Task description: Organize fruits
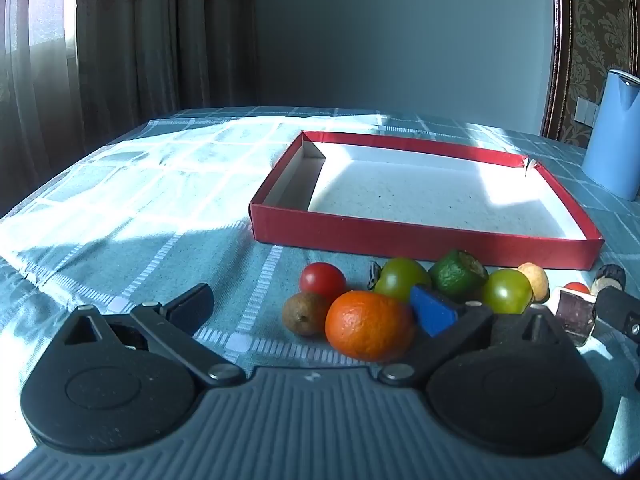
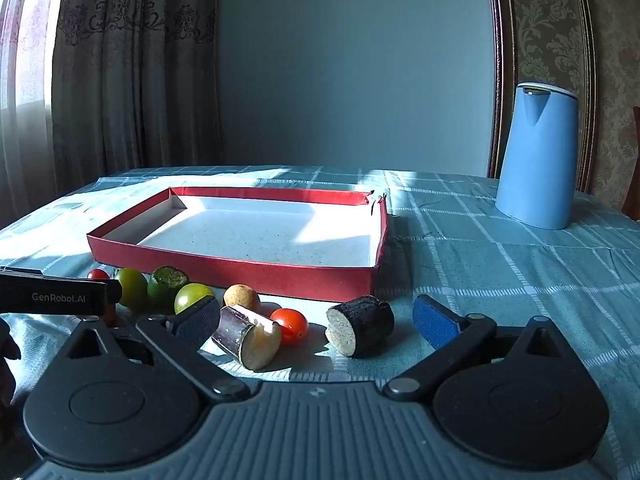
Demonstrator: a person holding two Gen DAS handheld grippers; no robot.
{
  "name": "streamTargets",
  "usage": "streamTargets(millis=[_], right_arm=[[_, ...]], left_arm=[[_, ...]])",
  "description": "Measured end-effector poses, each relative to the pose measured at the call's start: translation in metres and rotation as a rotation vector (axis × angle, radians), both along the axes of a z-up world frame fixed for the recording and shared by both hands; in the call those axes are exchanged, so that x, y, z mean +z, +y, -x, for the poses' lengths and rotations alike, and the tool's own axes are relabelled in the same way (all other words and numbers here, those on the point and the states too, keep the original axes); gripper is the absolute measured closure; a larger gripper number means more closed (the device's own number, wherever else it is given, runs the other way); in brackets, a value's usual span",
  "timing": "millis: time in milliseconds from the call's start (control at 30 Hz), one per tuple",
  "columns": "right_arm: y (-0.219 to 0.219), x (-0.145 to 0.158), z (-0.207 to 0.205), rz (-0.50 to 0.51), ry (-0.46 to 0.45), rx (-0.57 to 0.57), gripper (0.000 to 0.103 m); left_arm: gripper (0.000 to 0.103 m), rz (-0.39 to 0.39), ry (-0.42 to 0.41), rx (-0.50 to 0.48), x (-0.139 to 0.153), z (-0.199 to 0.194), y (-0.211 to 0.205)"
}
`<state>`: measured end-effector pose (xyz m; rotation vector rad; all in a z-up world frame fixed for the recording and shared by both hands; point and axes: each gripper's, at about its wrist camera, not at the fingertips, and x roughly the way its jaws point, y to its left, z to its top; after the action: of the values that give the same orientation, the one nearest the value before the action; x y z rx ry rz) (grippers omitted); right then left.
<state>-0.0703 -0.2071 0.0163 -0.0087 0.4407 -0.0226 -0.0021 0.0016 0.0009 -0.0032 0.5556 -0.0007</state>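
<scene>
Both the left gripper (image 1: pixel 312 308) and the right gripper (image 2: pixel 316 320) were wide open, holding nothing. The fruits (image 1: pixel 368 330) sat low in the frame, just in front of the empty red box (image 1: pixel 424 236). Nothing looked sorted yet; next probably came grabbing one fruit.

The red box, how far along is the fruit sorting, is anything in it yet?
Nothing is done: the red box holds no fruit. Nothing is in hand either; the left gripper and right gripper are both open. Everything is left: the orange, tomatoes, green fruits and cut dark pieces lie on the tablecloth in front of the box.
</scene>
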Motion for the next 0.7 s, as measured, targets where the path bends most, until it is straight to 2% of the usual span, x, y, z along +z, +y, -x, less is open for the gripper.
streamTargets(millis=[700], right_arm=[[-0.0016,-0.0011,-0.0019,-0.008,0.008,0.0,0.0]], left_arm=[[0.0,-0.002,0.0,0.001,0.0008,-0.0003,0.0003]])
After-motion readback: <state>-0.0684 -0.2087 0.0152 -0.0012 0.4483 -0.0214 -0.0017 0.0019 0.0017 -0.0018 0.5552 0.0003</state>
